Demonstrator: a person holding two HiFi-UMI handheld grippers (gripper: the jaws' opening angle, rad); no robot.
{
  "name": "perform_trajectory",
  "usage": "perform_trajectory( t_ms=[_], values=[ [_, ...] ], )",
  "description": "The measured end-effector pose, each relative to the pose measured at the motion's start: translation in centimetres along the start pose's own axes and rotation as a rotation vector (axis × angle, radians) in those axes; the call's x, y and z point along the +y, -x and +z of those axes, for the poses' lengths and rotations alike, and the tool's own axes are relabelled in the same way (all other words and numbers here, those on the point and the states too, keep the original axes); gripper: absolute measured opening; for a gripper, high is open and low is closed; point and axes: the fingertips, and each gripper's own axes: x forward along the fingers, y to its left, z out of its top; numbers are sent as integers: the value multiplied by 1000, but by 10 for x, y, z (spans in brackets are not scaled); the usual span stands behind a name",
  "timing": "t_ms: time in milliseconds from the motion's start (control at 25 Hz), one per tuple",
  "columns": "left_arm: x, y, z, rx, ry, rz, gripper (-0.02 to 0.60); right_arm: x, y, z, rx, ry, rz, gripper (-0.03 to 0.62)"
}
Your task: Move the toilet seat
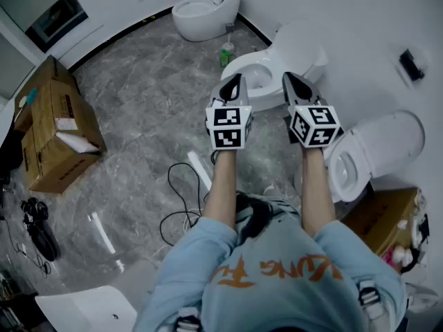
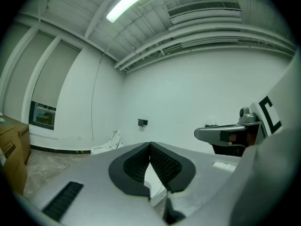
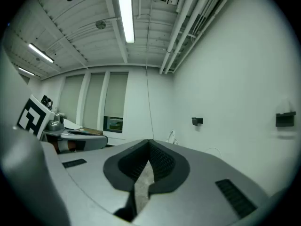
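Toilet seat lies flat on the bowl directly ahead of both tools, its long axis running away from you toward the wall. Your left tool, pressed together and empty, hovers at the seat's near-left rim. Your right tool, likewise closed on nothing, hovers at the near-right rim, about equally close.

White toilets on a grey marbled floor, brown cardboard boxes, a green bottle, black-and-white marker cubes.

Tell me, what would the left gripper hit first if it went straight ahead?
Probably the white wall: the left gripper, shut, points level, seemingly above the toilet bowl.
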Motion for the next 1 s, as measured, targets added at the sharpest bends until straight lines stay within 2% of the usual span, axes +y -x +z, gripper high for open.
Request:
perform_trajectory(
  t_ms=[200,520,840,1000],
  values=[
    [15,9,-1,14,-8,5,2,0,-4,-7,15,-49,-55,-2],
    [42,19,6,8,-1,26,2,13,-9,4,0,-38,-61,-2],
    [25,-12,6,14,-30,-29,2,-13,-21,2,8,-25,-77,-2],
    [40,-32,4,18,-37,-10,2,-19,-48,1,0,-23,-54,-2]
  ],
)
